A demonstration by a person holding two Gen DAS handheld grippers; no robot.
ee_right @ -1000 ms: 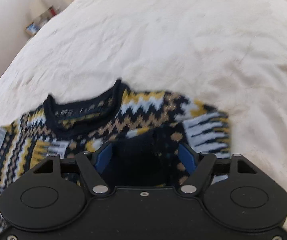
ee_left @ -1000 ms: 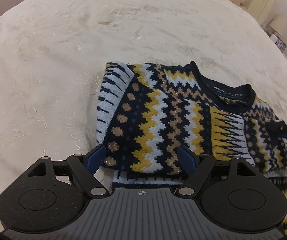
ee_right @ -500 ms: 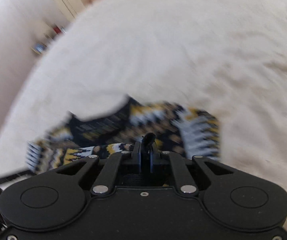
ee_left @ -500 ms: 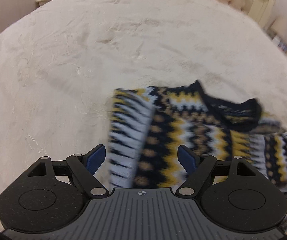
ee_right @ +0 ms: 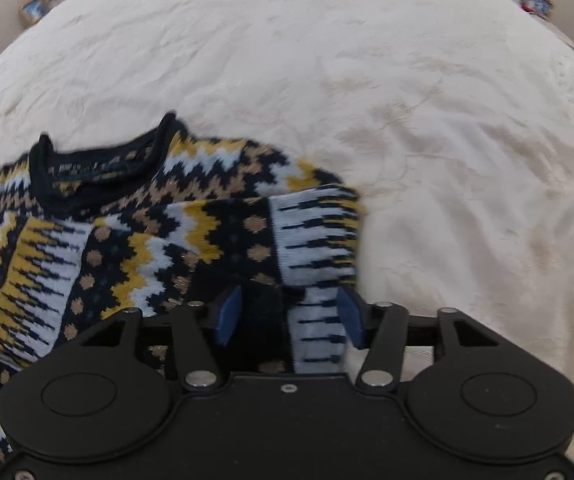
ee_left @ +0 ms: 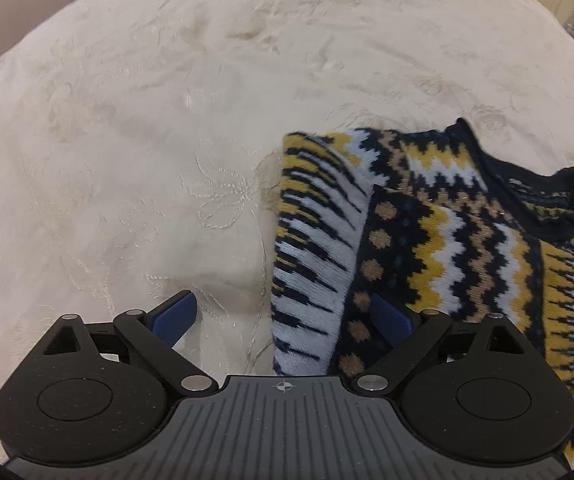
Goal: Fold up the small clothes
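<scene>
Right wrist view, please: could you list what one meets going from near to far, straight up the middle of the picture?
Right gripper, jaws open → folded sweater sleeve → sweater shoulder → bare cream bedspread out to the room's edge.

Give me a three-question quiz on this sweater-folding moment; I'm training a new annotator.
1. True or false: the left tongs are open and grip nothing.
2. What sits between the pads of the right tongs? A) bare bedspread B) the folded-in sleeve of the sweater C) the dark neckband
3. Fill in: the sweater lies on a cream ____.

Key:
1. True; both blue pads stand wide apart, one over the cover, one over the knit.
2. B, though the pads are spread and not pinching it.
3. Bedspread.
</scene>
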